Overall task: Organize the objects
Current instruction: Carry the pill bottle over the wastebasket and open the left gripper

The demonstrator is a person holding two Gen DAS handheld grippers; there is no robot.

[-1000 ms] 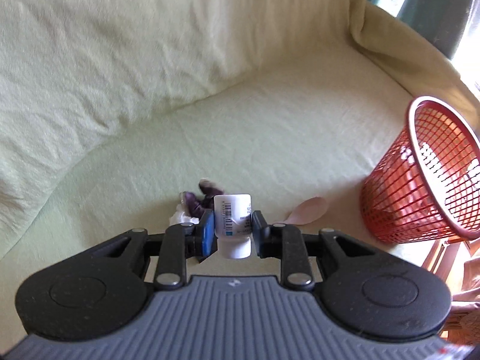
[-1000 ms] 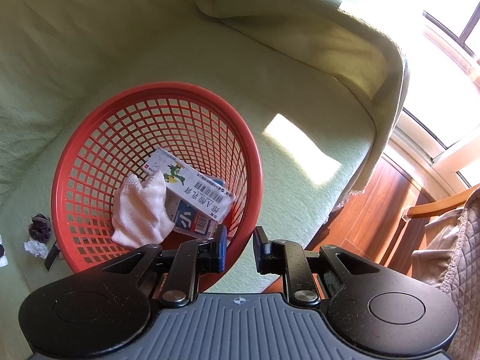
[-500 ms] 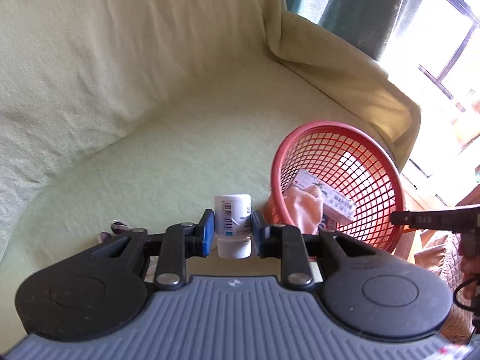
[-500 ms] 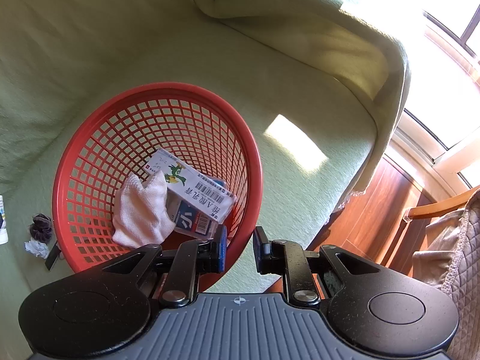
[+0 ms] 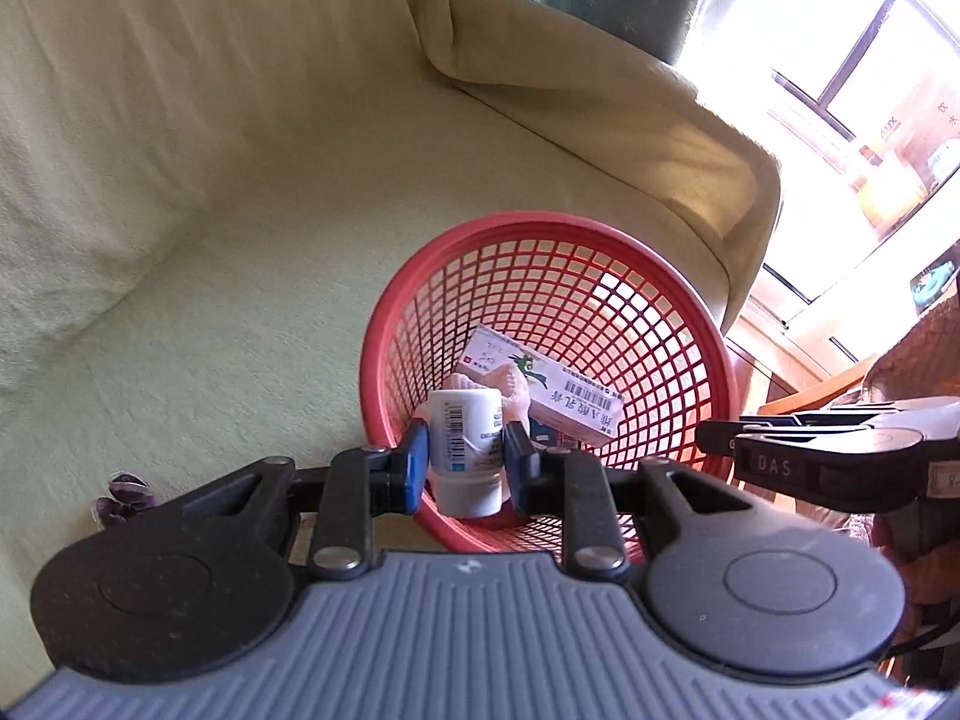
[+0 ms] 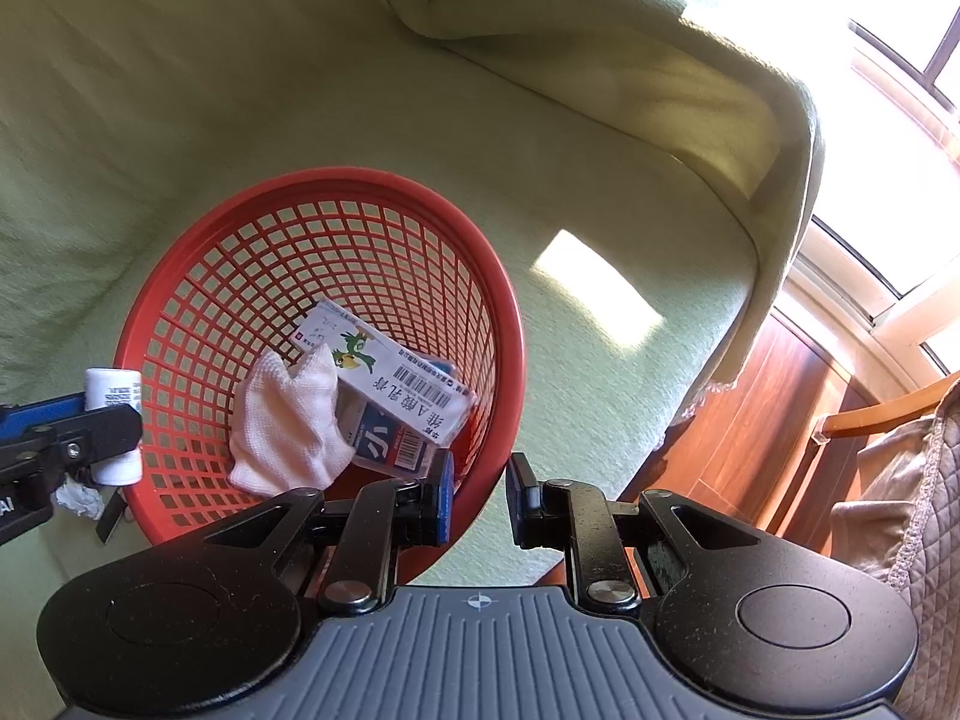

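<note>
the round red plastic mesh basket (image 6: pixel 180 324) sits tilted on the sofa seat, and inside it lie a white knitted cloth (image 6: pixel 288 426), a long white carton with a green bird and a barcode (image 6: pixel 390 372) resting across the cloth's edge, and a blue-and-white box (image 6: pixel 384 438) under that carton. the left gripper (image 5: pixel 465 462) has its fingers closed on a small white plastic bottle with a barcode label (image 5: pixel 465 444), cap end toward the camera, held at the basket's near rim in the left view and just outside the rim's left side in the right view. the right gripper (image 6: pixel 477 498) holds nothing; its fingers stand a narrow gap apart beside the basket's near edge. a pale green cloth cover (image 5: pixel 240 192) drapes the sofa. a small purple thing (image 5: pixel 120 498) lies on the seat, left of the basket. bright windows (image 6: pixel 900 30) and a wooden floor (image 6: pixel 750 420) lie beyond the armrest.
</note>
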